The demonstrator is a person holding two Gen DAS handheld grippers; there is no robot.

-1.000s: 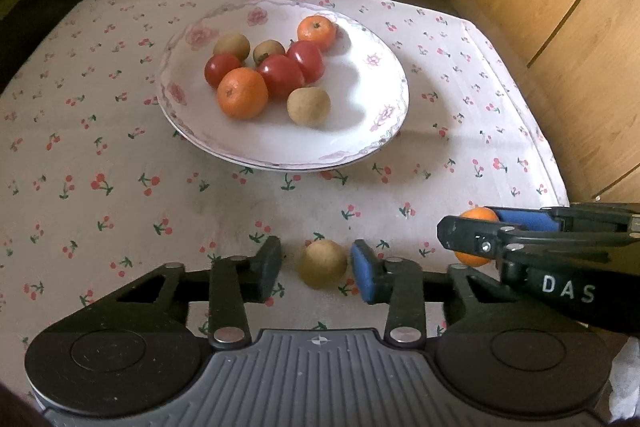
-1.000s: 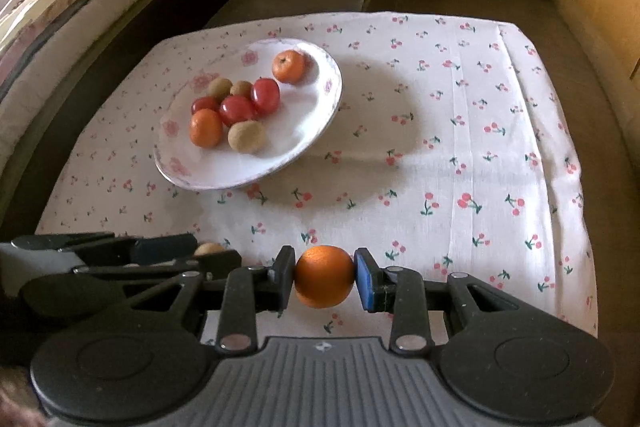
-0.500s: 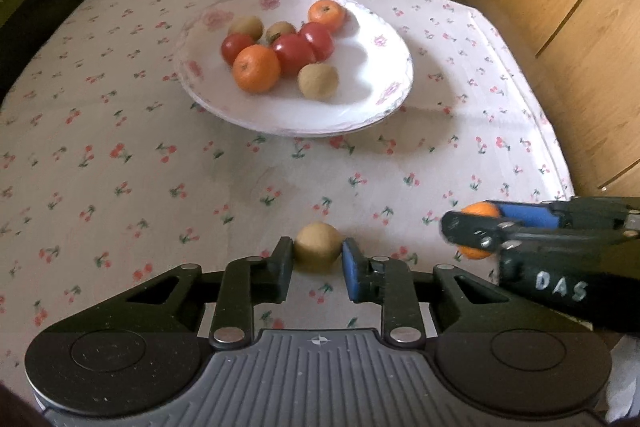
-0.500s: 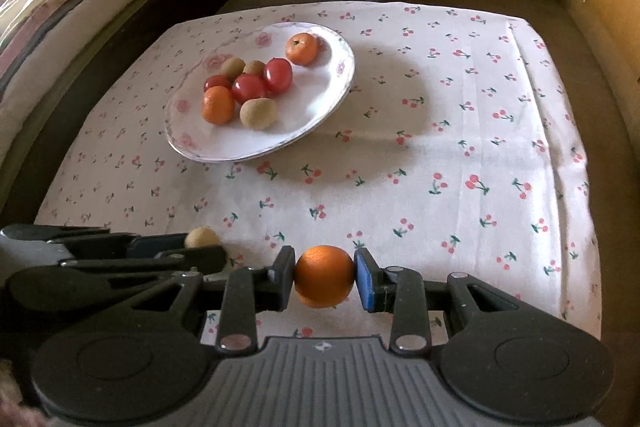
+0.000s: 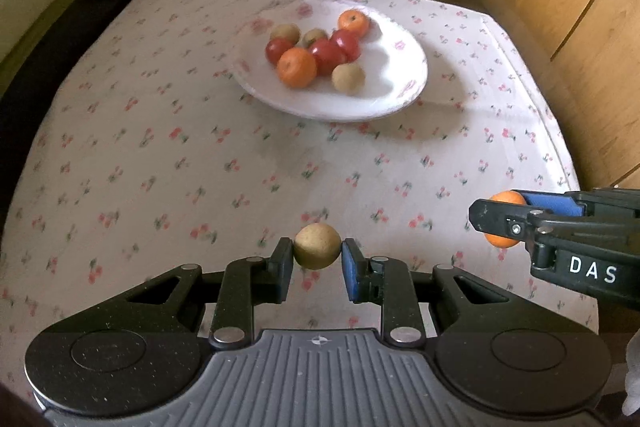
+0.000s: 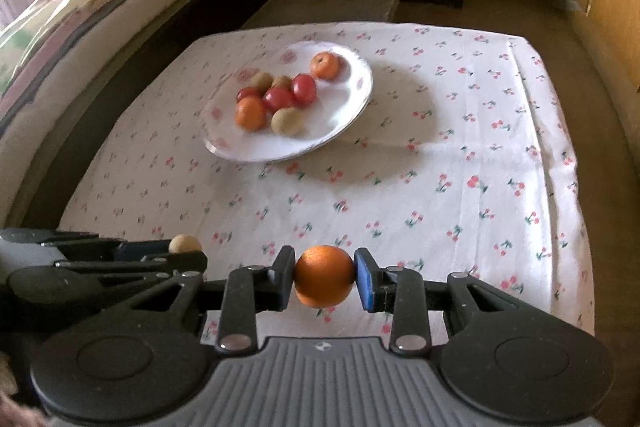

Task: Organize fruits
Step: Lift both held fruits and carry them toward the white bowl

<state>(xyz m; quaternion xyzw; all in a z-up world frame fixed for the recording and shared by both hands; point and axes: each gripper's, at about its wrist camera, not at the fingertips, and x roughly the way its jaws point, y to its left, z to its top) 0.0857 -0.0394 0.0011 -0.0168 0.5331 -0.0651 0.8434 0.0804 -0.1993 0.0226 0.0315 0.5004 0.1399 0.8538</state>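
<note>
Behind the red fruits on the plate (image 5: 404, 95), a small brown fruit (image 5: 314, 35) shows only its top. In the left wrist view the right gripper (image 5: 498, 219) covers most of the orange (image 5: 507, 198), and the picture's edge cuts its body off. The cherry prints on the bench (image 5: 160, 155) cloth left of the plate are smeared.

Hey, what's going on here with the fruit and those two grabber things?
A person is sorting fruit with a gripper in each hand. The left gripper is shut on a small tan fruit, and the right gripper is shut on an orange. Both are held above the cherry-print tablecloth. The white plate beyond already holds oranges, red fruits and tan ones.
</note>
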